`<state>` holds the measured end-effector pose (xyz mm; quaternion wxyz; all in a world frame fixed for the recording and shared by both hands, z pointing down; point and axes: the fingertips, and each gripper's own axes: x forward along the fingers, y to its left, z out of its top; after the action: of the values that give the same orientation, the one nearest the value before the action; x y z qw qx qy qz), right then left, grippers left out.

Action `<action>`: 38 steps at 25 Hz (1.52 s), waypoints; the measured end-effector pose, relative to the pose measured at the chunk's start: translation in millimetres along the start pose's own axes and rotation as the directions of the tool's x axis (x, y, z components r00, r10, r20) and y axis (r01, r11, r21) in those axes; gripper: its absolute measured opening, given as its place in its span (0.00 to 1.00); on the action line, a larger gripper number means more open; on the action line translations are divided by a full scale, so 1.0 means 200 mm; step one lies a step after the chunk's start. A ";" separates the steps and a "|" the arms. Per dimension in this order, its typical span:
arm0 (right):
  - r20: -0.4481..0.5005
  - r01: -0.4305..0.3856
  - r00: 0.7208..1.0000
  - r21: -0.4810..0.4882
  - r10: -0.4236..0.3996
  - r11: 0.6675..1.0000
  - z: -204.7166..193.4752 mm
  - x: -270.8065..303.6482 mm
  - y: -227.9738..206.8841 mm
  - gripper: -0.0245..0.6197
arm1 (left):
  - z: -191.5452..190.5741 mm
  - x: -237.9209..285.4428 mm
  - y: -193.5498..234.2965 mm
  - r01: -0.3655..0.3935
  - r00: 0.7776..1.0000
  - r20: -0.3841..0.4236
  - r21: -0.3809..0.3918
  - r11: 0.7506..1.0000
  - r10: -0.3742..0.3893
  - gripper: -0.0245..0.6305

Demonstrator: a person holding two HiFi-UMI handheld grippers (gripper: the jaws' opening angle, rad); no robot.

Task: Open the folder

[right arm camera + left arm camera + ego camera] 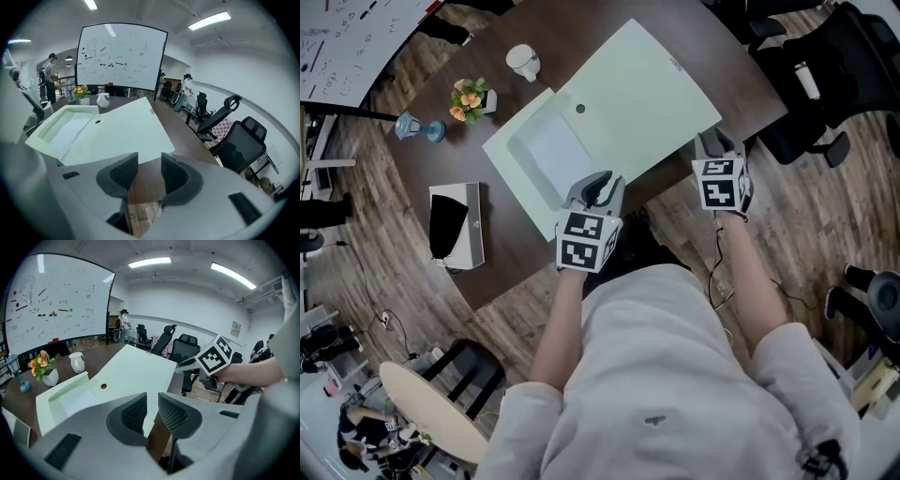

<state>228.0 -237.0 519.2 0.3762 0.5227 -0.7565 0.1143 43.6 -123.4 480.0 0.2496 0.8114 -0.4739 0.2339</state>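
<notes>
A pale green box folder lies open on the dark round table. Its lid is spread flat toward the right, and its shallow tray with white paper sits at the left. My left gripper hovers over the folder's near edge, jaws apart with nothing between them; in the left gripper view, the left gripper shows the folder beyond its gap. My right gripper hangs just off the lid's right corner, also open. Only bare table shows between the right gripper jaws, with the folder ahead.
A white mug, a small flower pot and a blue ornament stand at the table's far left. A white tissue box lies near the left edge. Black office chairs crowd the right; a whiteboard stands at the upper left.
</notes>
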 end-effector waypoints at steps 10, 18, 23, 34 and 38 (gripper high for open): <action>0.043 -0.013 0.999 -0.040 0.014 0.999 0.08 -0.22 0.20 0.28 | -0.03 -0.19 0.05 -0.010 0.998 0.065 -0.030 0.999 0.012 0.15; 0.076 -0.056 0.995 -0.106 0.065 0.993 0.12 -0.41 0.44 0.26 | -0.07 -0.38 0.09 -0.033 0.990 0.136 -0.071 0.997 0.042 0.15; 0.082 -0.094 0.991 -0.133 0.105 0.987 0.12 -0.53 0.61 0.25 | -0.09 -0.47 0.08 -0.029 0.985 0.167 -0.080 0.996 0.043 0.15; 0.113 -0.163 0.976 -0.166 0.183 0.972 0.14 -0.77 0.94 0.20 | -0.18 -0.68 0.10 -0.030 0.968 0.244 -0.121 0.992 0.059 0.15; 0.141 -0.188 0.966 -0.181 0.215 0.965 0.16 -0.83 1.07 0.18 | -0.22 -0.74 0.10 -0.029 0.965 0.257 -0.107 0.994 0.056 0.15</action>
<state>55.0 -47.0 429.6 0.3429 0.4172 -0.8403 0.0463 -45.6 -7.1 426.1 0.2216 0.8109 -0.5310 0.1065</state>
